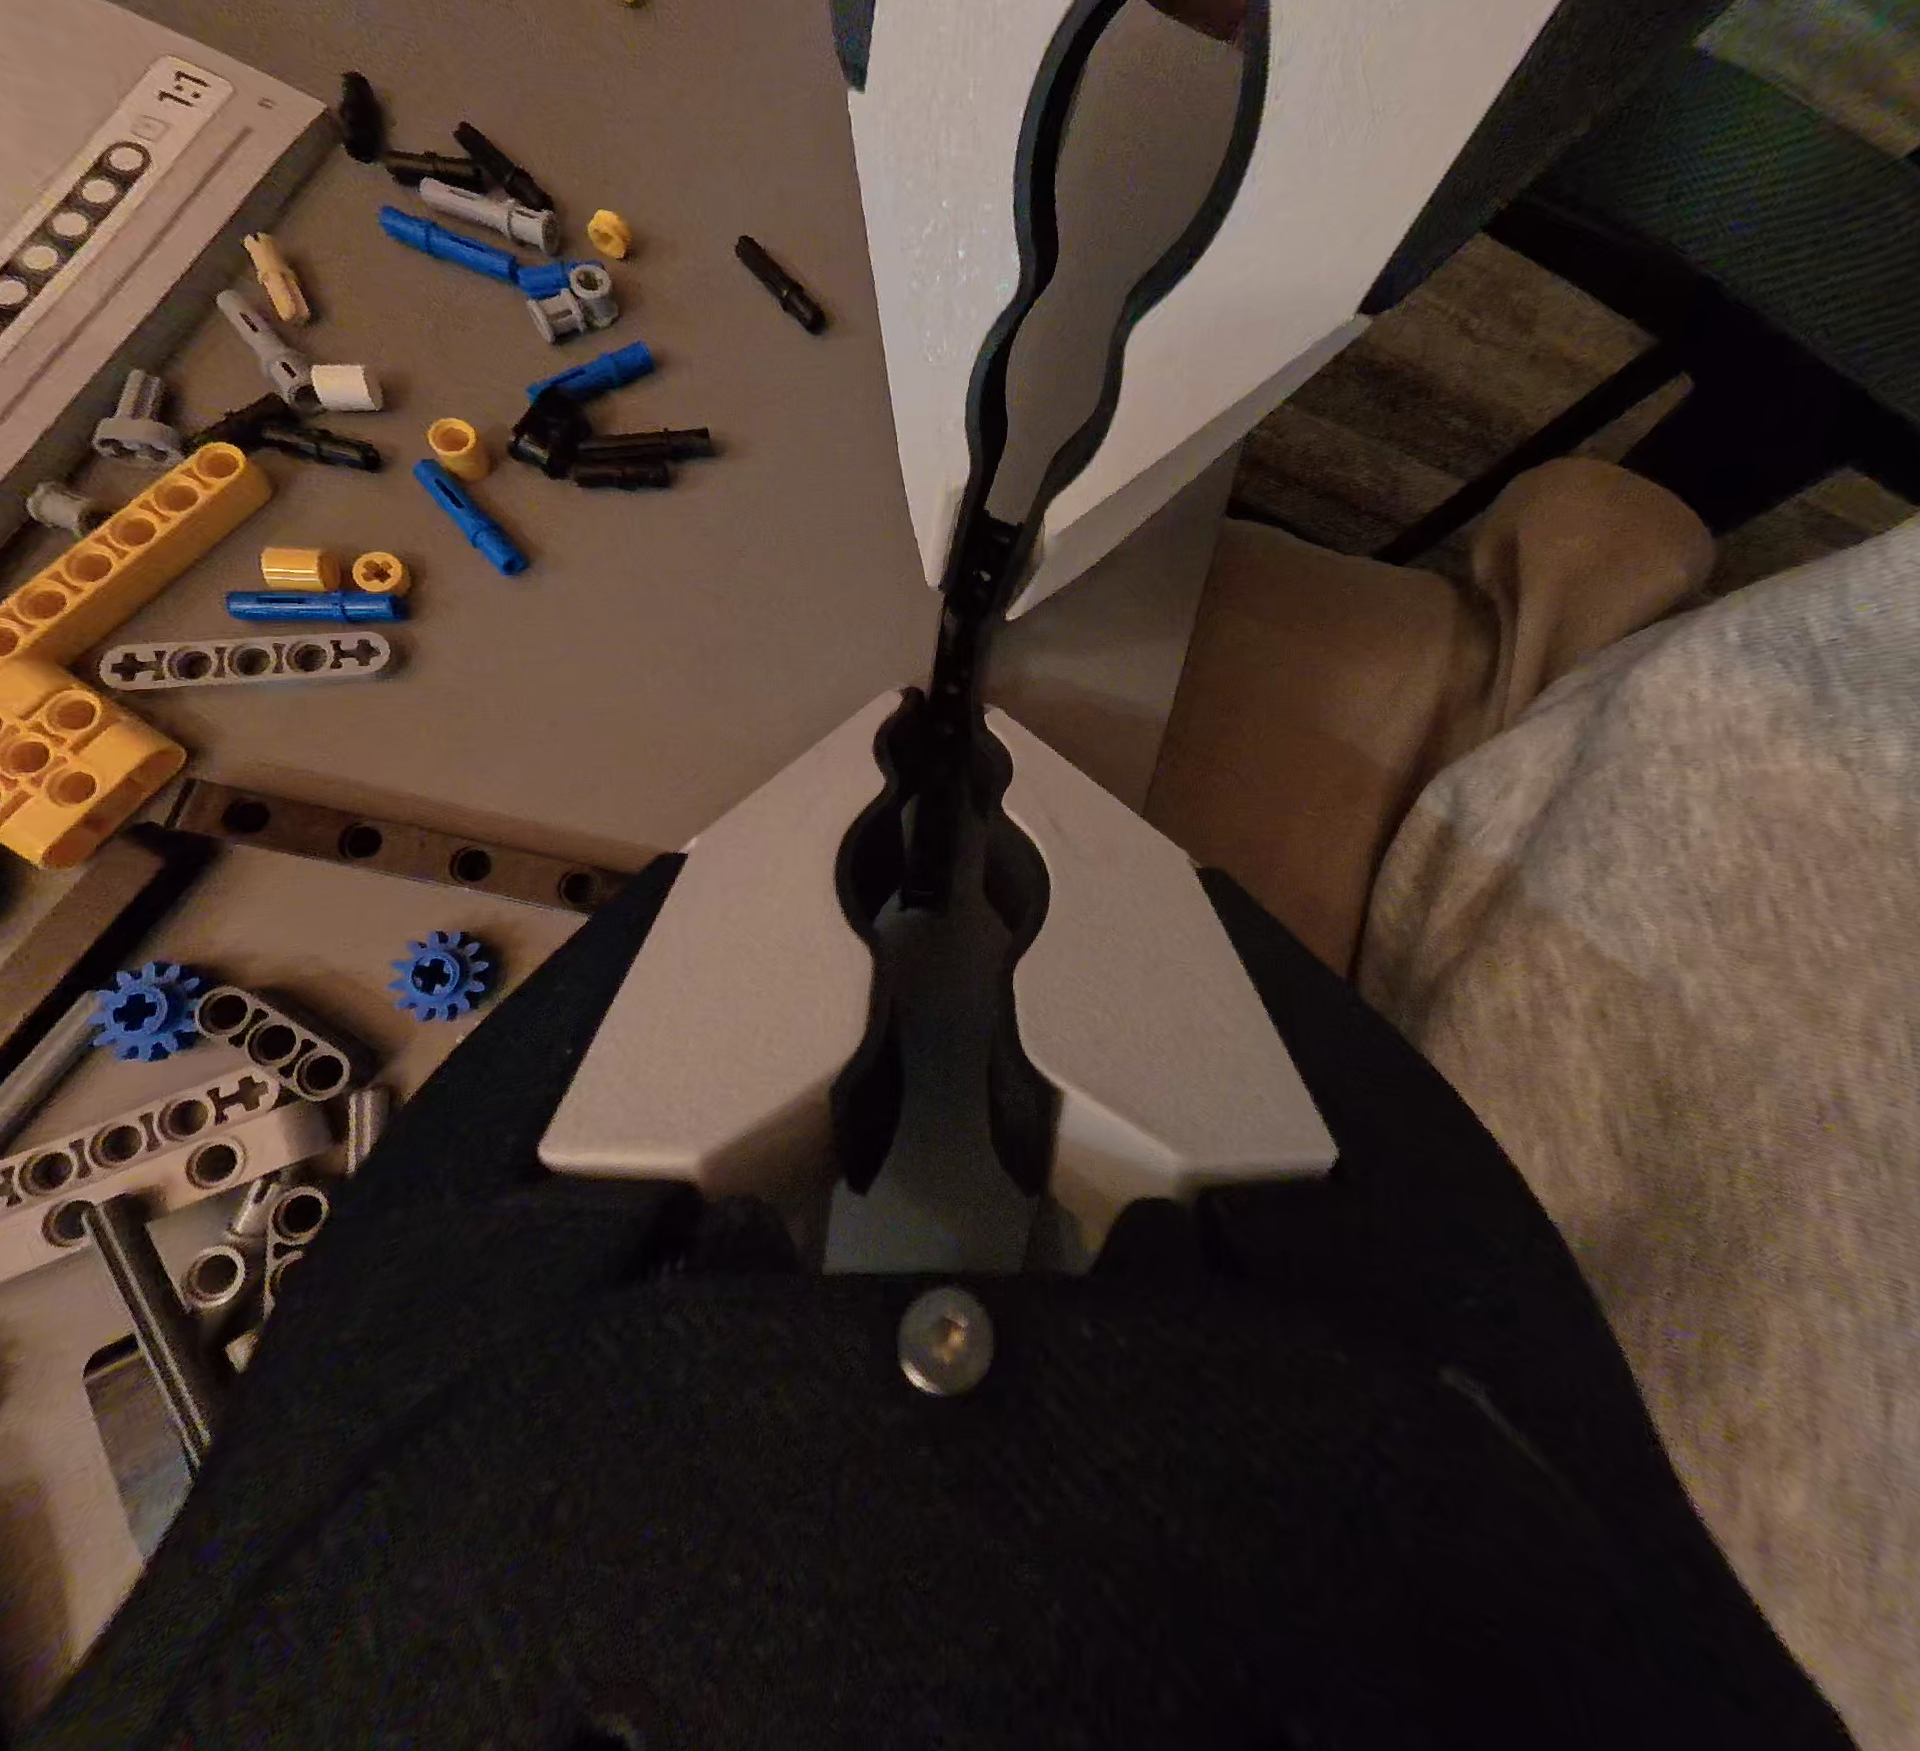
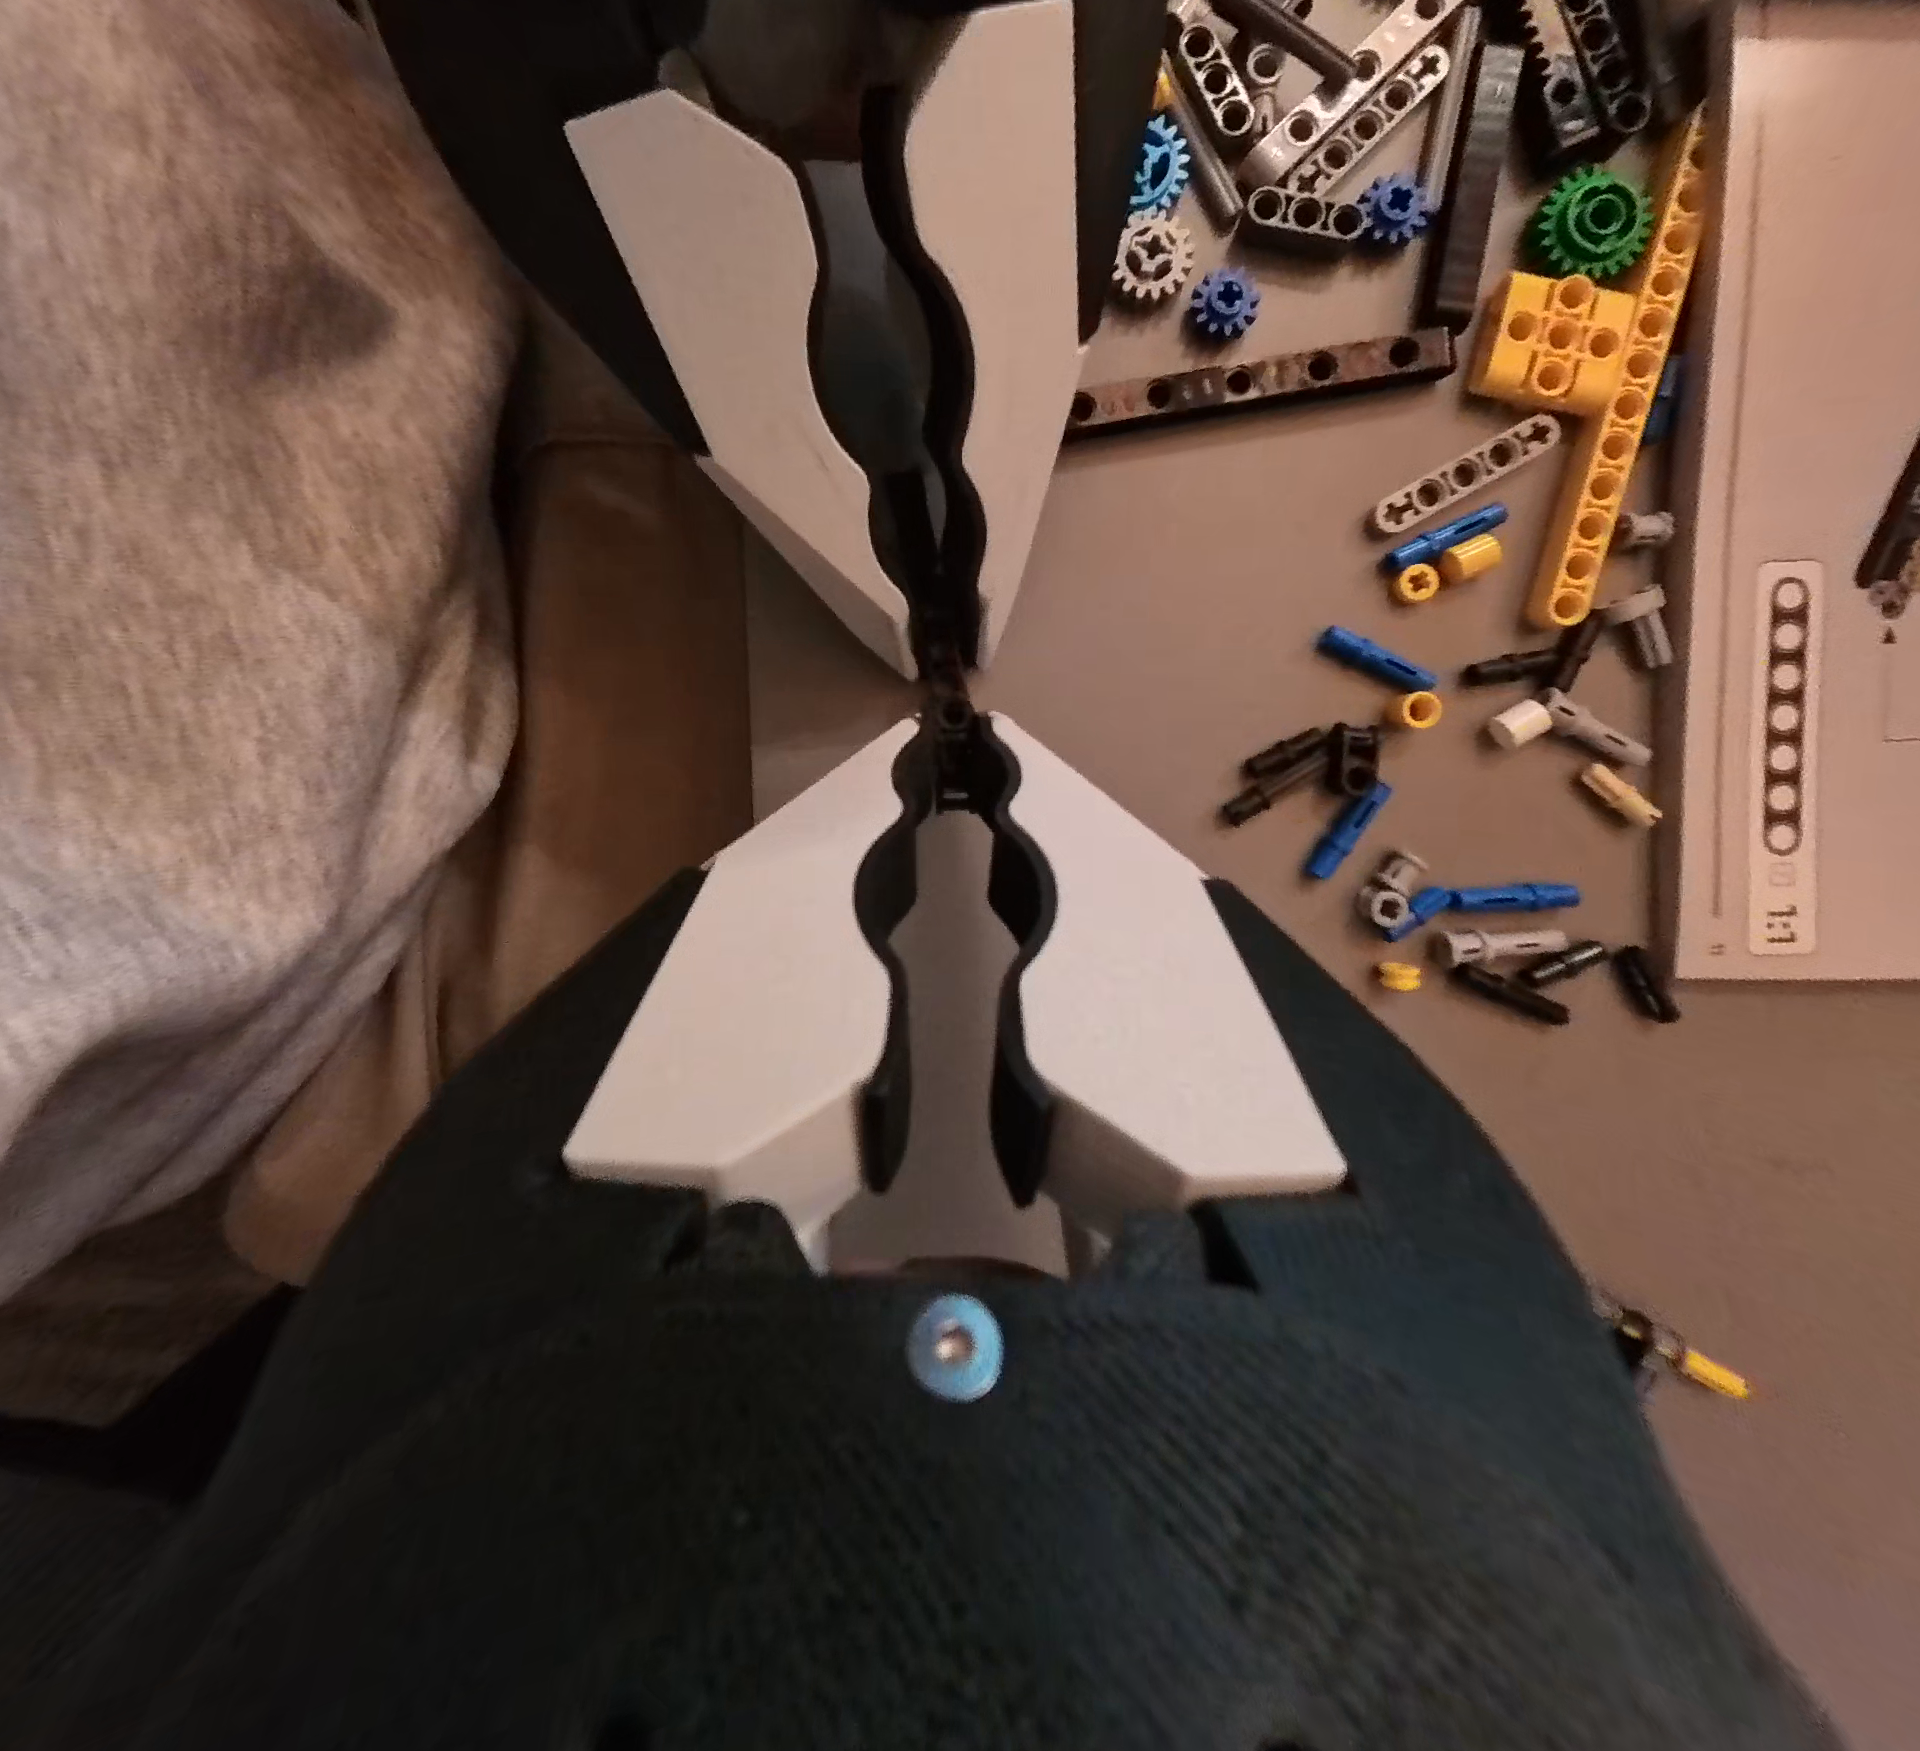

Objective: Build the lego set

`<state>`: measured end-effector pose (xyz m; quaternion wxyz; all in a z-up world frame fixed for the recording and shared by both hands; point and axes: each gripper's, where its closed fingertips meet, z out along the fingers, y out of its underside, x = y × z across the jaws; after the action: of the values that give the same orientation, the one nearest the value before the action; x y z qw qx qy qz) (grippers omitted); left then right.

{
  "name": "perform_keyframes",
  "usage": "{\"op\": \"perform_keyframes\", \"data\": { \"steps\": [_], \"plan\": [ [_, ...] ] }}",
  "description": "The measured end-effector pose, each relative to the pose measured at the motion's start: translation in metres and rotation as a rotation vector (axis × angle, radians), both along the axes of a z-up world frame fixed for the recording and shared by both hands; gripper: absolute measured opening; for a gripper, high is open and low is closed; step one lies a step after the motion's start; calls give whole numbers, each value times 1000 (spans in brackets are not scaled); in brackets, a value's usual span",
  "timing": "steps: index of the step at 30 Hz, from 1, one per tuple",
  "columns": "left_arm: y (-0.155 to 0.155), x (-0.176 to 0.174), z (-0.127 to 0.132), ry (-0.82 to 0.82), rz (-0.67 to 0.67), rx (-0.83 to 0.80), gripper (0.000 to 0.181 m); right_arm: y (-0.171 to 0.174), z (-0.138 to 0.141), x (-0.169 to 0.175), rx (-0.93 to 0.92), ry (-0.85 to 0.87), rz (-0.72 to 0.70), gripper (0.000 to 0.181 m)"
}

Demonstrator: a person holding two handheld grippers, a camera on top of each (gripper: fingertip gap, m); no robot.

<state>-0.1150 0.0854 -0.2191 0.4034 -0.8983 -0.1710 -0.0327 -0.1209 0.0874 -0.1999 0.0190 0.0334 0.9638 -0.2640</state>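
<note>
A thin black lego piece (image 1: pixel 961 631) is held end to end between my two grippers, which meet tip to tip above the table's near edge. My left gripper (image 1: pixel 940 714) is shut on one end of it. My right gripper (image 1: pixel 982 558) comes in from the top of the left wrist view, shut on the other end. In the right wrist view the right gripper (image 2: pixel 951 730) clamps the black piece (image 2: pixel 945 688), and the left gripper (image 2: pixel 940 647) faces it from above. Most of the piece is hidden between the pads.
Loose parts lie on the brown table (image 1: pixel 675 662): a yellow beam (image 1: pixel 135 538), blue pins (image 1: pixel 468 512), black pins, grey beams, blue gears (image 1: pixel 442 974), a green gear (image 2: pixel 1595 221). An instruction booklet (image 2: pixel 1808 454) lies at the side. A person's grey garment (image 2: pixel 208 454) is close by. Left and right tips are no more than a few centimetres apart.
</note>
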Motion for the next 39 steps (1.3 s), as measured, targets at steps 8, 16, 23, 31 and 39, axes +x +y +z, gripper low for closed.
{"op": "perform_keyframes", "data": {
  "steps": [8,16,23,31,39],
  "plan": [
    [1,3,0,0,-20,0,9,1,-1,2,59,-22,79,5],
    [1,3,-1,-1,-20,2,9,2,-1,2,-9,-52,114,5],
    [1,3,-1,-19,-19,7,10,2,0,2,-40,35,111,5],
    [1,3,-1,-23,-19,8,9,1,0,2,-32,30,109,5],
    [1,3,-1,-23,-19,8,9,1,0,3,-45,20,96,5]
  ]
}}
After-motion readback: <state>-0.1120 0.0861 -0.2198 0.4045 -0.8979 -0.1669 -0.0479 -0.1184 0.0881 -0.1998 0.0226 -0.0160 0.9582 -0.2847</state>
